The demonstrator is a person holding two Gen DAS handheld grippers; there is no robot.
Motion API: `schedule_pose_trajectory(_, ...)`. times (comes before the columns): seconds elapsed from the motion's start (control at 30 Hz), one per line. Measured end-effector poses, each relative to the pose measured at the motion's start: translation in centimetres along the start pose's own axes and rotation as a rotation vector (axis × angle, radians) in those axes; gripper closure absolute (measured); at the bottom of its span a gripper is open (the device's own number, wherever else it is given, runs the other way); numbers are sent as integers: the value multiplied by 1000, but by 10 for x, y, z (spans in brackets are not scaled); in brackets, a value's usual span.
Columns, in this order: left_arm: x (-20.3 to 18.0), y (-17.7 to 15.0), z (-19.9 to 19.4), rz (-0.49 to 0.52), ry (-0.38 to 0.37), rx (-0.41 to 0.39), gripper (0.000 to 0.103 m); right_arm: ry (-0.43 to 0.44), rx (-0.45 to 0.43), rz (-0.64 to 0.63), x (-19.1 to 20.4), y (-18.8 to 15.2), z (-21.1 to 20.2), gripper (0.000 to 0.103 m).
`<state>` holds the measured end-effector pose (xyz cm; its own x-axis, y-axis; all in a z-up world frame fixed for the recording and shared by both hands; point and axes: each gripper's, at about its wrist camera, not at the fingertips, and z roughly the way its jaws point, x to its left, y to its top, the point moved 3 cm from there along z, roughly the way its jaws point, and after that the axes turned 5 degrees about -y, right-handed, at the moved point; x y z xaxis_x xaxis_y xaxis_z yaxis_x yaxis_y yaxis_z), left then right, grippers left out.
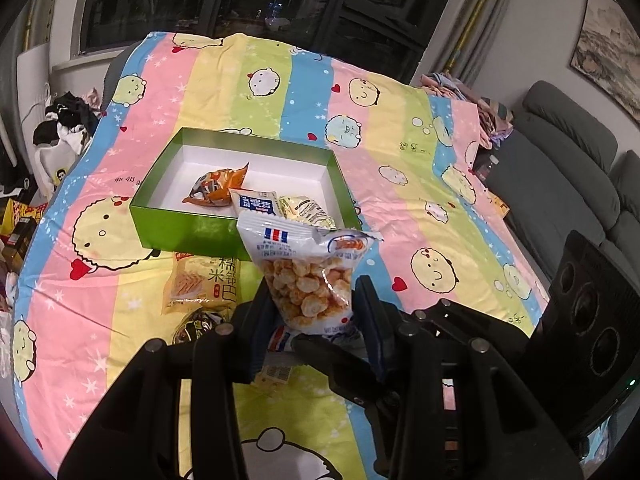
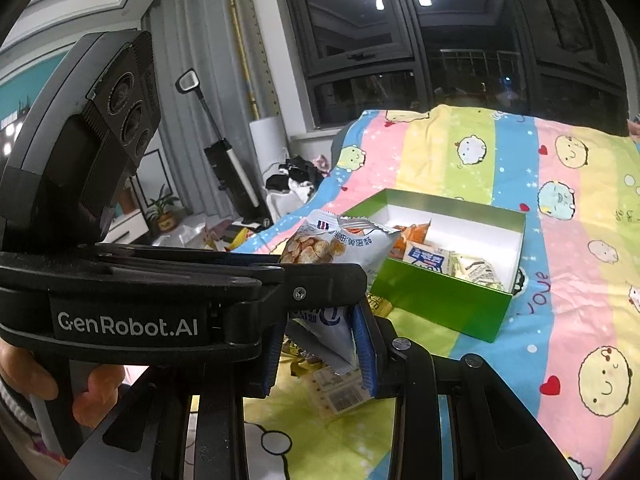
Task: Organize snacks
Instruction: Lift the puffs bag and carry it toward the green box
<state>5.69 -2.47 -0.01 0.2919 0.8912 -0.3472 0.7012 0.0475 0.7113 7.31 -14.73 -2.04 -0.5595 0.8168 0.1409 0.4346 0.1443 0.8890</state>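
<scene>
The left claw (image 1: 316,304) pinches only the puffed-snack bag's (image 1: 310,276) lower end while the right claw (image 2: 320,344) stands open around it, so the top-heavy bag could slip short of the green box (image 1: 192,232) at frame centre.

It was a home, most likely a living room or bedroom, seen at night. A cotton sheet striped in pink, yellow, green and blue with cartoon faces (image 1: 360,128) covered the work surface. Beside it stood a grey upholstered sofa with plump cushions (image 1: 568,152), and above that hung a framed landscape painting (image 1: 608,52) on the pale wall. Tall dark-framed windows (image 2: 440,48) showed blackness and small outdoor lights. Grey floor-length curtains (image 2: 208,92) hung at one side, with a black upright cordless vacuum cleaner (image 2: 228,152) leaning there, a small potted green plant (image 2: 162,208) nearby and a heap of black and white clothes (image 1: 64,124).
</scene>
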Motion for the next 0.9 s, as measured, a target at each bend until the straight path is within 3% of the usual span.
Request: schedule_pose_trajectory(0.9, -8, -2, 25, 30, 21, 29, 65, -1, -5, 60, -18, -14, -2, 69)
